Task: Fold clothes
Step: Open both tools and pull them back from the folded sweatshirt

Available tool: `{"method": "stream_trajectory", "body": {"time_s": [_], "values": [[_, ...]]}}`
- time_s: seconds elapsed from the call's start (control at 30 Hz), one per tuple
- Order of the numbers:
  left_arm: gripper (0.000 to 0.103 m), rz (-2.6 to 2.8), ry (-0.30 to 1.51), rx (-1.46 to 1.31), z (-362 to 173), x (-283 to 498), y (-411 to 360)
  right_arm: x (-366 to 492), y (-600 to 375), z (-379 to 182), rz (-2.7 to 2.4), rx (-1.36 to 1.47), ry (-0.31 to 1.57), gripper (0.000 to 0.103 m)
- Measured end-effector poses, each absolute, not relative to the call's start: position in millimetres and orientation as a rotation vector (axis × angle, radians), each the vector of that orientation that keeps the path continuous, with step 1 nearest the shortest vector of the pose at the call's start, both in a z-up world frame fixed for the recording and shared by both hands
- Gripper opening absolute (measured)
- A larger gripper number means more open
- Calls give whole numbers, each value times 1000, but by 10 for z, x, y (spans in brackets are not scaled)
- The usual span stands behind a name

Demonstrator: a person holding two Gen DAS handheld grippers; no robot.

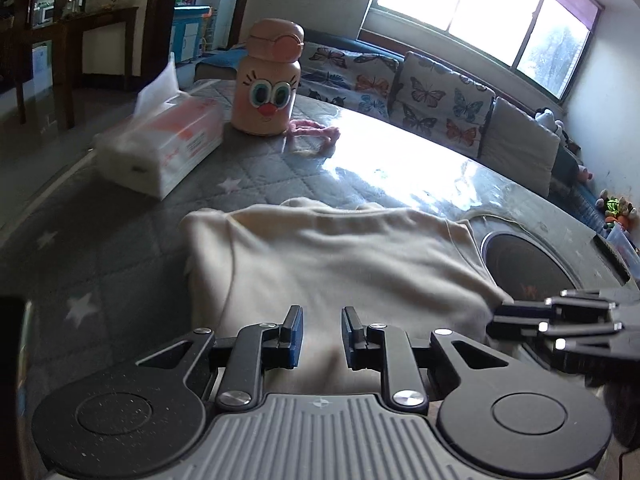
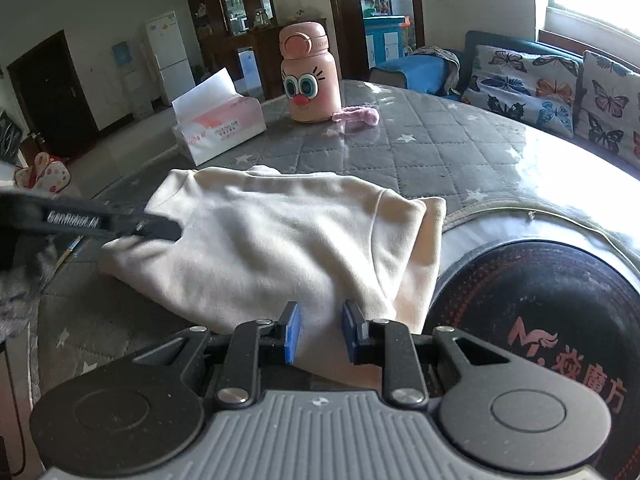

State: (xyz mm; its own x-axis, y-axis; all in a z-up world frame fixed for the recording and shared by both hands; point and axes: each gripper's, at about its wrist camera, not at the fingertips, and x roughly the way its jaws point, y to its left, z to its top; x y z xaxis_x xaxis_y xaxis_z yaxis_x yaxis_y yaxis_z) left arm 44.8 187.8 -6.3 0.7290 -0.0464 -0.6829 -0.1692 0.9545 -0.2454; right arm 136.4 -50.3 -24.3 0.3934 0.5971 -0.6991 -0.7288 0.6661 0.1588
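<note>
A cream garment (image 1: 340,260) (image 2: 280,240) lies folded on the grey quilted table cover (image 1: 120,260) (image 2: 420,152). My left gripper (image 1: 322,336) sits at the garment's near left edge. Its blue pads stand a little apart, and cream cloth fills the gap between them. My right gripper (image 2: 320,332) is at the near right corner, where a ridge of cloth rises up between its pads. Each gripper shows in the other's view: the left gripper (image 2: 160,228) at the garment's left edge, the right gripper (image 1: 504,320) at its right edge.
A tissue box (image 1: 168,148) (image 2: 220,128), a pink cartoon-face bottle (image 1: 268,88) (image 2: 308,80) and a pink fuzzy band (image 1: 316,130) (image 2: 356,116) stand at the table's far side. A black round cooktop (image 1: 528,264) (image 2: 560,320) lies right of the garment. Behind is a sofa with butterfly cushions (image 1: 440,100) (image 2: 520,76).
</note>
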Motion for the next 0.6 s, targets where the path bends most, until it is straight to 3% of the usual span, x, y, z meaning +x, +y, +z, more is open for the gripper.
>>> {"method": "stream_trajectory", "body": {"time_s": [0.13,0.5,0.6], "values": [[23,91,734,-275,-44,306,1846,1271,-416,-138,874,-184,762,29],[24,118,737,-329,-156,118,1947,1115,-65,-253,905,-251,731,31],[25,123,728,-341,-145,65,1968,1072,-118,-220,909,-231,724,36]]}}
